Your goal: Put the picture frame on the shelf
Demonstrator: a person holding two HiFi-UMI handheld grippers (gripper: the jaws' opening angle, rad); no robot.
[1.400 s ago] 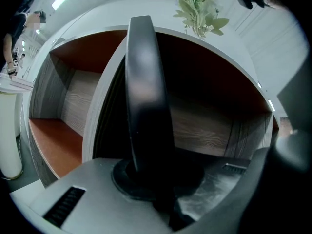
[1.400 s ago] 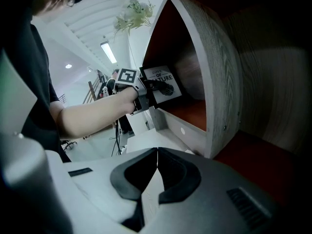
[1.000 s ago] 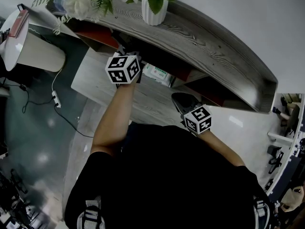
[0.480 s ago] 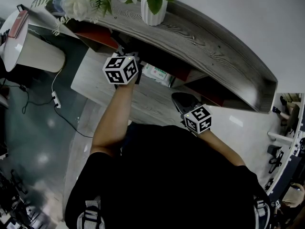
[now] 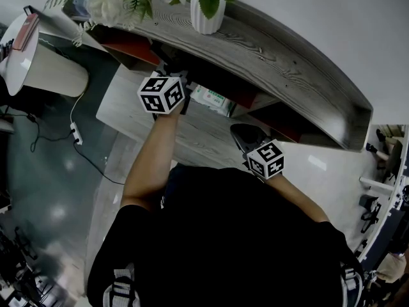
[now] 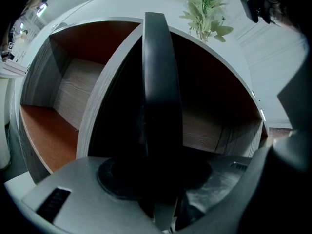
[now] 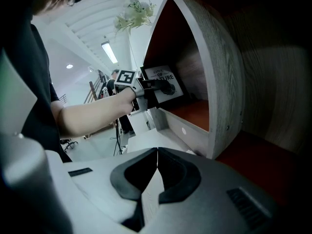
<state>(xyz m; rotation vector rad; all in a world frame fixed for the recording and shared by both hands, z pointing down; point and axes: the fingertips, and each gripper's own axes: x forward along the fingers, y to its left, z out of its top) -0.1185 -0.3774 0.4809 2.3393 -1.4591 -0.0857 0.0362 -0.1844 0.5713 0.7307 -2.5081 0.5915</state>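
Fingers of left gripper (image 6: pixel 155 170) just opened round one picture frame (image 6: pixel 156 82); right gripper (image 7: pixel 157 161) fingers clenched, empty.

- Your left arm (image 5: pixel 150 158) reaches forward. The left gripper (image 7: pixel 158 89) has just been opening its jaws, with the picture frame (image 6: pixel 156 82) between them.
- Your right gripper (image 7: pixel 157 160) stays close to your body, jaws together and empty.

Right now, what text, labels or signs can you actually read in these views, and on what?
"OF", with "...TURE" below it: on the white print in the black-rimmed picture frame. The rest of that wording is too small or covered to read.
White-and-green packet: print too blurred to read.
Nothing else legible.
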